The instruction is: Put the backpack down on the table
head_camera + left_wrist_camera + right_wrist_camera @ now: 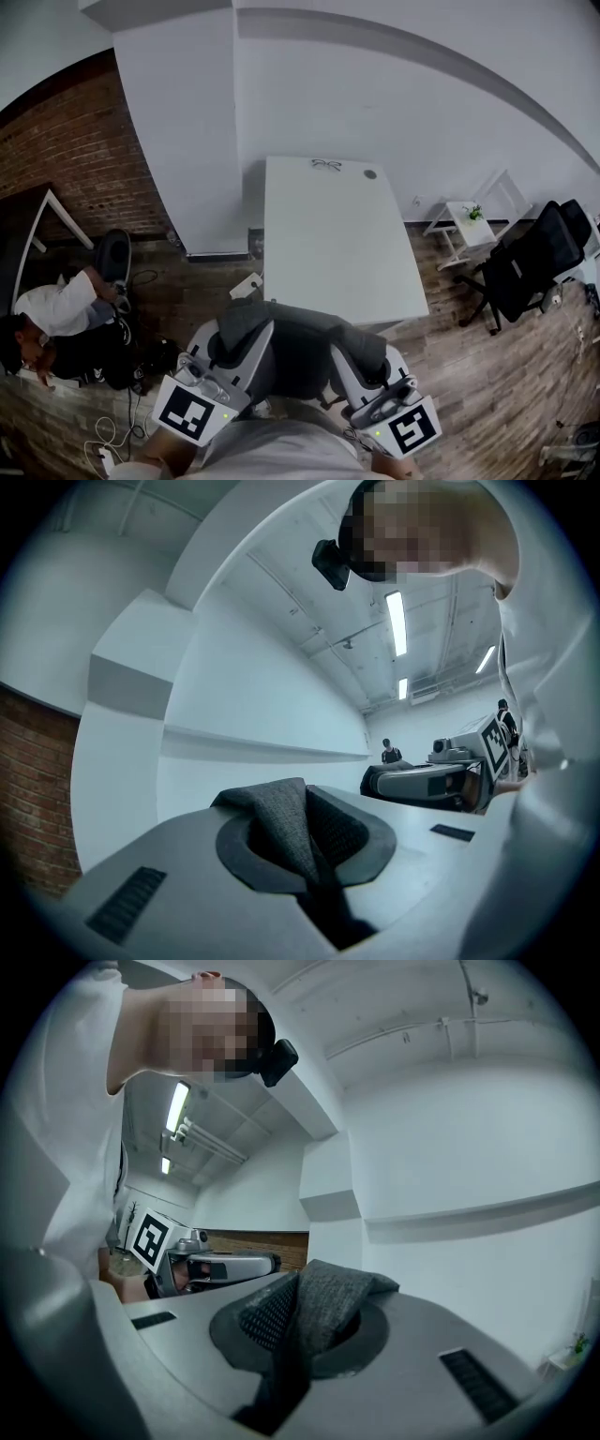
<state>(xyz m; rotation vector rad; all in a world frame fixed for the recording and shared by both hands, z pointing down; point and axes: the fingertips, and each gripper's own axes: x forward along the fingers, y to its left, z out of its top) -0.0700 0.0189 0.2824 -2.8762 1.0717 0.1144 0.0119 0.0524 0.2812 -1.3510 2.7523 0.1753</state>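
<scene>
A dark grey backpack (302,349) hangs between my two grippers, just in front of the near edge of the white table (337,253). On its left side my left gripper (236,330) is shut on a woven grey strap (281,822). The right gripper (362,349) is shut on the other strap (319,1309) at the backpack's right side. In the left gripper view the jaws (302,850) pinch the folded strap and the right gripper (436,780) shows beyond. The right gripper view shows its jaws (298,1327) clamped the same way, with the left gripper (214,1267) behind.
A pair of glasses (326,165) and a small round disc (370,173) lie at the table's far end. A person (56,323) sits on the floor at the left, near cables (108,439). At the right stand a black office chair (530,267) and a small white stand (469,225).
</scene>
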